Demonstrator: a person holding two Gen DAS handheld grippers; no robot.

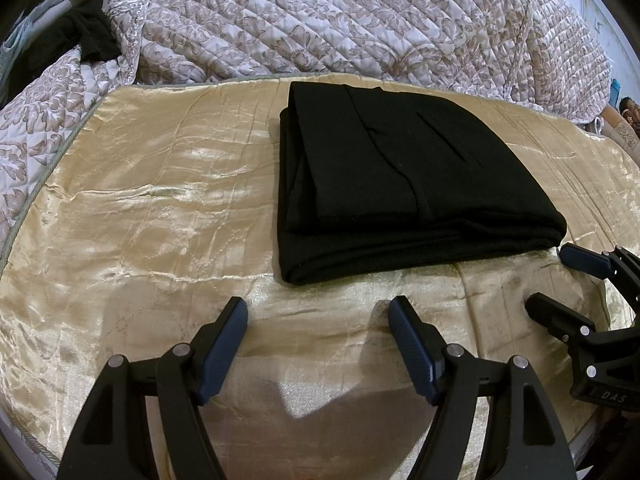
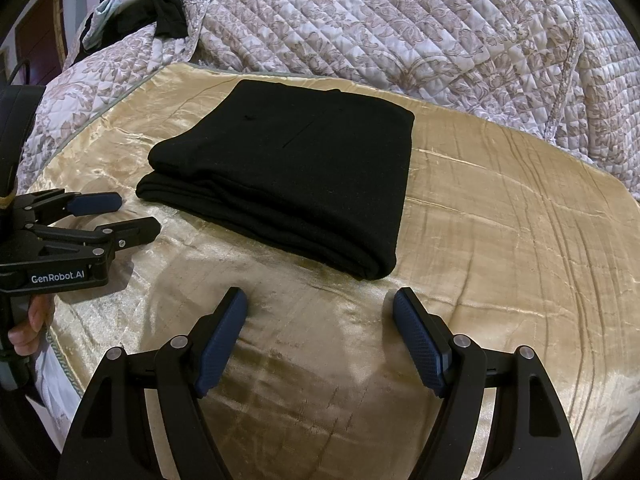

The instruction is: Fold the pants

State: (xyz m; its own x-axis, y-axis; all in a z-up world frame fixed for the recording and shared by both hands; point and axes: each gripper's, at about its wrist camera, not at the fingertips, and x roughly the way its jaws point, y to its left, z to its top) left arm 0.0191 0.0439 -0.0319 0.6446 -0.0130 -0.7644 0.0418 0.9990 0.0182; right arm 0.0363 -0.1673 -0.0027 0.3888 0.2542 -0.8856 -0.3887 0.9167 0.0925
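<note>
Jaws on both the left gripper (image 1: pixel 316 320) and right gripper (image 2: pixel 320 312) stand wide and empty, near the folded pants (image 1: pixel 400 184) lying on the gold cloth (image 1: pixel 140 200). Any nudge to that slick cloth could, I reckon, slide the stacked layers apart.

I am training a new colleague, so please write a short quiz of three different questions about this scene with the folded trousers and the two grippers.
1. True or false: the black pants lie folded into a stack on the gold cloth.
2. Which gripper holds fabric? A) the left gripper B) the right gripper C) neither
3. Fill in: behind the pants lies a quilted ____ bedspread.

Key: 1 true; 2 C, as both are open and apart from the pants; 3 floral.
</note>
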